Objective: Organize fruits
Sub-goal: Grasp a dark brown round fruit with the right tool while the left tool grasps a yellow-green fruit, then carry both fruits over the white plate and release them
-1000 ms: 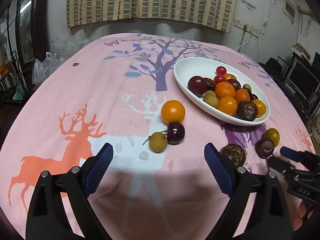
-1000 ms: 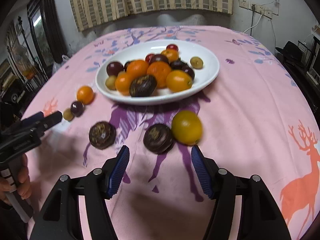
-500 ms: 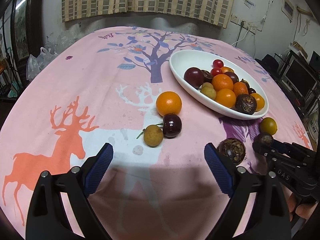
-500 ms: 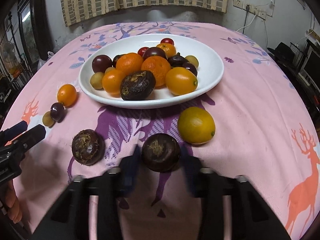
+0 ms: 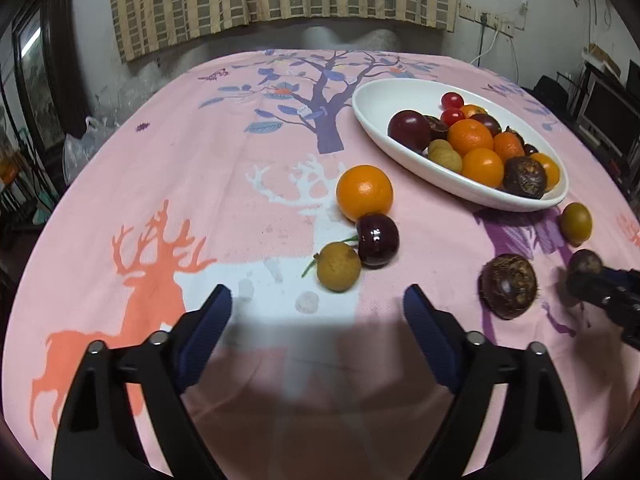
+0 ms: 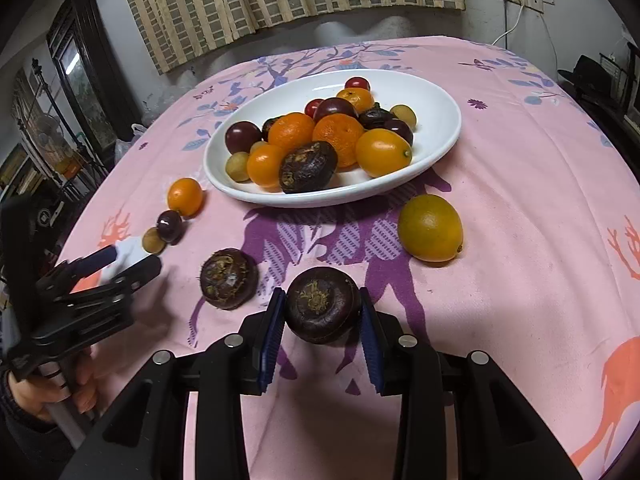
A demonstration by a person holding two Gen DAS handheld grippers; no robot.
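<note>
A water chestnut (image 6: 322,309) sits between my right pads; another (image 6: 228,279) lies left, the plate (image 6: 440,120) beyond.

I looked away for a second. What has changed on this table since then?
The right gripper shut its jaws on the dark brown round water chestnut. The left gripper, with nothing between its jaws, is closing. The loose fruit and white oval dish stayed put.

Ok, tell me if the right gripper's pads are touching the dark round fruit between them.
Touching. In the right wrist view both blue pads of the right gripper press the sides of the dark fruit, with no gap showing.
</note>
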